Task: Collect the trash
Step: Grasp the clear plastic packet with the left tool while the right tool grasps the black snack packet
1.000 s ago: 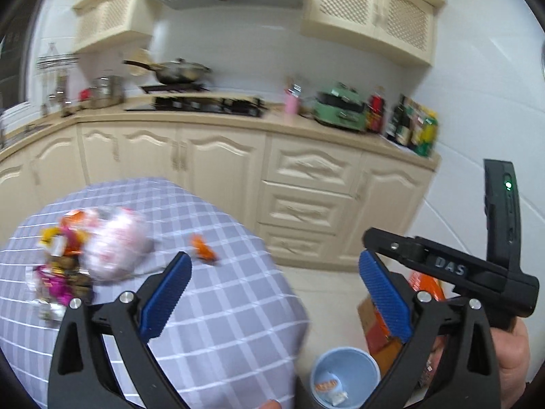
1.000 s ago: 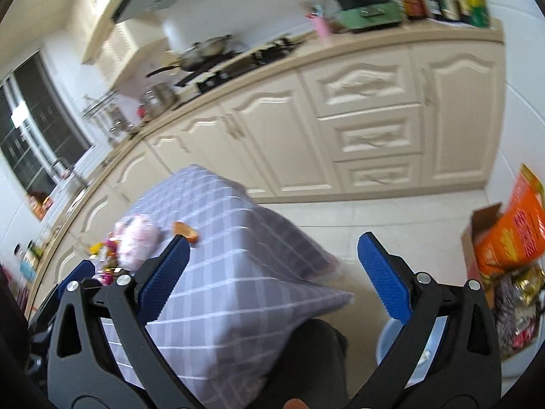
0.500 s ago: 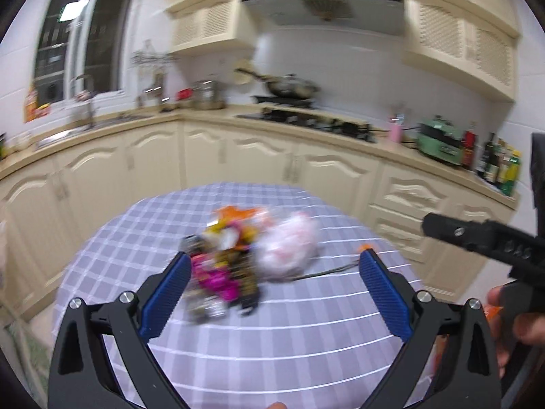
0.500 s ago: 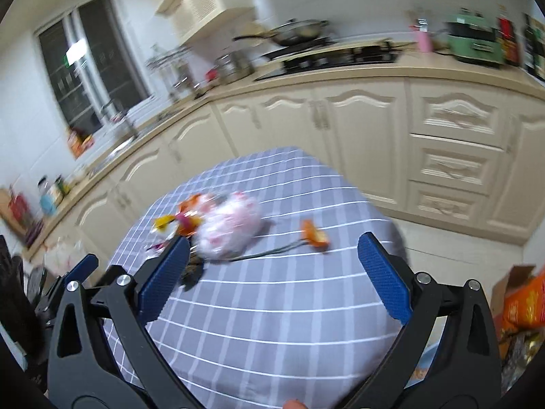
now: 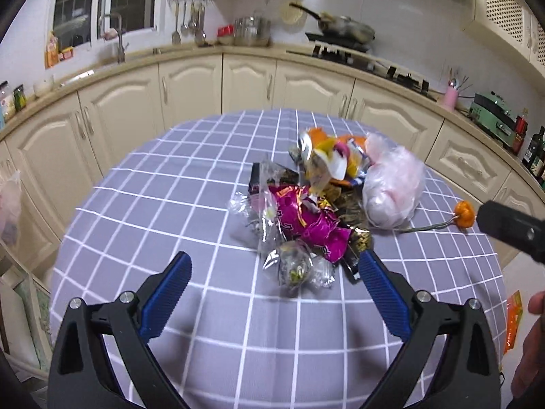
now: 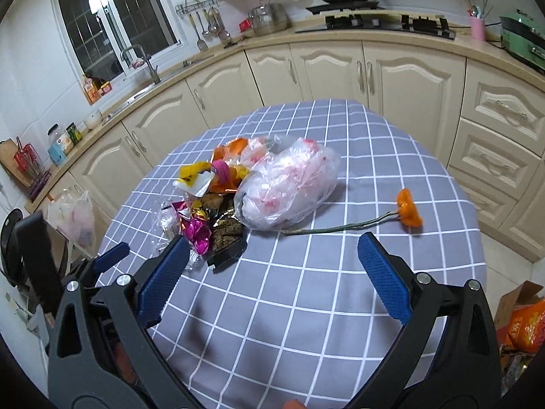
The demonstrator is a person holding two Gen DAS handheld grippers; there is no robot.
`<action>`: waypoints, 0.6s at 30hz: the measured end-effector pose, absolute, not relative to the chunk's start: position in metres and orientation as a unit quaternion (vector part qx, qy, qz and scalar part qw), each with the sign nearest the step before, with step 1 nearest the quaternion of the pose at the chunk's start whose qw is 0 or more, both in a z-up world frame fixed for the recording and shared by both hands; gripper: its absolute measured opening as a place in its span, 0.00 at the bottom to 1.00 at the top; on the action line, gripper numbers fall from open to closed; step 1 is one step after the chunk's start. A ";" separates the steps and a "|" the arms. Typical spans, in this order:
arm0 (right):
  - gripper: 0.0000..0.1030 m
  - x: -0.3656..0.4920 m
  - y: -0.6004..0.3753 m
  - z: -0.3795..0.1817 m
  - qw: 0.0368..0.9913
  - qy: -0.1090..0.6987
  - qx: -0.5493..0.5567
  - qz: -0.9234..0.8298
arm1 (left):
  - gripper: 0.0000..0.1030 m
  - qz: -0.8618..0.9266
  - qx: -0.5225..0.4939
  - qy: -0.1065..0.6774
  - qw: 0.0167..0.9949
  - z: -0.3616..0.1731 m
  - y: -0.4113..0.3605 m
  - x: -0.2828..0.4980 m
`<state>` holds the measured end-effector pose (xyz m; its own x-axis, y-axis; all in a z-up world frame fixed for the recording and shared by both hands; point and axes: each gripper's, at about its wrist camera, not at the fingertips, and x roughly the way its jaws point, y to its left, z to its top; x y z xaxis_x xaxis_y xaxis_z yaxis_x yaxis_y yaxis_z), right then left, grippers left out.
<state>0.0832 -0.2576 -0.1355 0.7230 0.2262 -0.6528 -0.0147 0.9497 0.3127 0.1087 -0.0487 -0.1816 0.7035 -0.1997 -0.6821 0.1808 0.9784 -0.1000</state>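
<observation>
My left tool [image 5: 272,283] is spread wide and grasps nothing, poised over the checked surface [image 5: 170,204]. The wrapper heap [image 5: 299,211] lies just past its tips at 12 o'clock. My right tool [image 6: 269,269] is likewise released, with the clear plastic bag [image 6: 289,184] at 12 o'clock and the orange flower [image 6: 408,211] at 1 o'clock.

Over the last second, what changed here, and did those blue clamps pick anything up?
Both grippers swung from the floor side toward the table. The left gripper now faces the wrapper pile; the right gripper faces the plastic bag and orange flower. Nothing was grabbed: both stayed open, and the trash lay unmoved.
</observation>
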 end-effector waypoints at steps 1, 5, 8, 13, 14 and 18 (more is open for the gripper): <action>0.94 0.087 -0.255 -0.139 0.914 0.373 0.144 0.067 | 0.91 -0.109 -0.017 0.378 0.919 -0.183 -0.048 0.113; 0.94 0.100 -0.245 -0.150 0.906 0.390 0.142 0.083 | 0.50 -0.132 -0.049 0.412 0.900 -0.195 -0.042 0.132; 0.93 0.110 -0.235 -0.158 0.901 0.400 0.139 0.095 | 0.28 -0.145 -0.071 0.418 0.894 -0.199 -0.033 0.136; 0.74 0.127 -0.213 -0.172 0.892 0.418 0.128 0.117 | 0.26 -0.137 -0.061 0.403 0.903 -0.194 -0.021 0.127; 0.70 0.132 -0.209 -0.177 0.890 0.422 0.127 0.117 | 0.26 -0.134 -0.065 0.401 0.904 -0.193 -0.016 0.127; 0.58 0.145 -0.197 -0.187 0.886 0.434 0.113 0.121 | 0.26 -0.123 -0.071 0.399 0.906 -0.192 -0.004 0.125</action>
